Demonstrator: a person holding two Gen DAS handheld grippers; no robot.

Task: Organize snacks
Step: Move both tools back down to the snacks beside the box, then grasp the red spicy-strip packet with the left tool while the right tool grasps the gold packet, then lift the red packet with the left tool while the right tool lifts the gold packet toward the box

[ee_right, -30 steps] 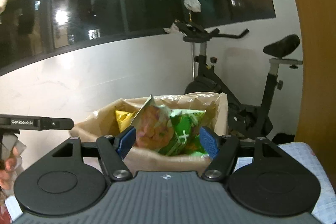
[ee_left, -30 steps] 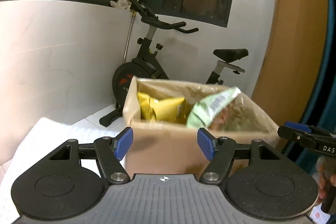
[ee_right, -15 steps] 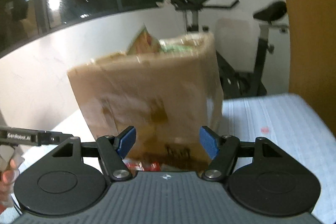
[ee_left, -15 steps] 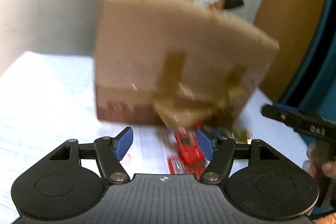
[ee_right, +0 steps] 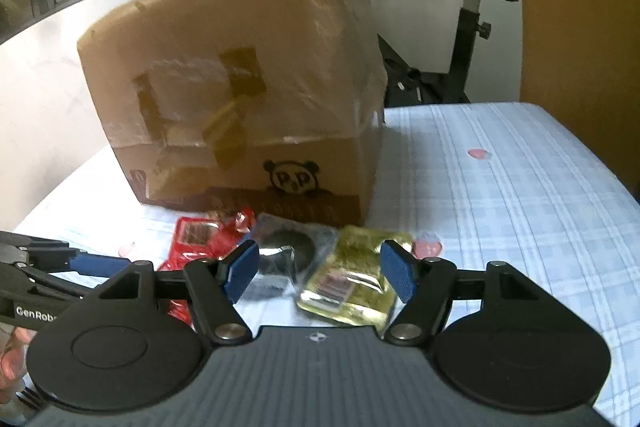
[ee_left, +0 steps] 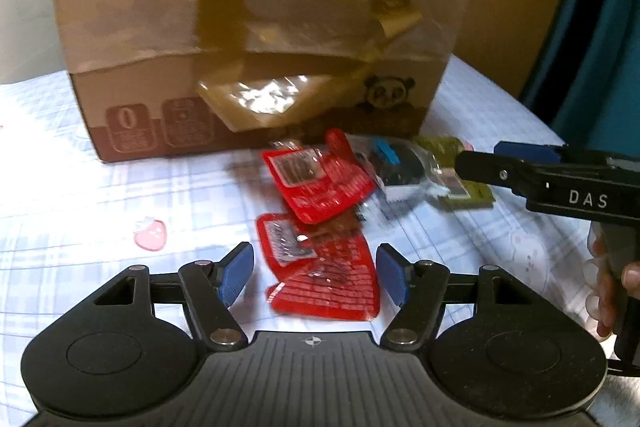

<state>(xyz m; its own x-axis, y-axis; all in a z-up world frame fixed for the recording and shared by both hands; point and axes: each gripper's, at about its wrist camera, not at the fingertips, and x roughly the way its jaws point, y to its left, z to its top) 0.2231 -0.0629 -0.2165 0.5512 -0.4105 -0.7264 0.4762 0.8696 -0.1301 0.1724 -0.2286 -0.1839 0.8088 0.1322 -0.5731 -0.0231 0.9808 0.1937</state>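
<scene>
One box (ee_left: 256, 39) on checked cloth (ee_right: 520, 195), four packets in front: two red (ee_left: 324, 183), one dark (ee_right: 286, 251), one yellow (ee_right: 356, 279); left gripper (ee_left: 314, 273), right gripper (ee_right: 318, 269), both jaws apart, empty

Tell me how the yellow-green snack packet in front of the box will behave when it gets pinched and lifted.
The yellow-green packet looks like thin glossy film, so it is probably slippery and may slide on the checked cloth rather than tip. It lies flat and crinkled, so it will likely flop. It seems light, and its edge overlaps the dark packet, which might shift too.
</scene>
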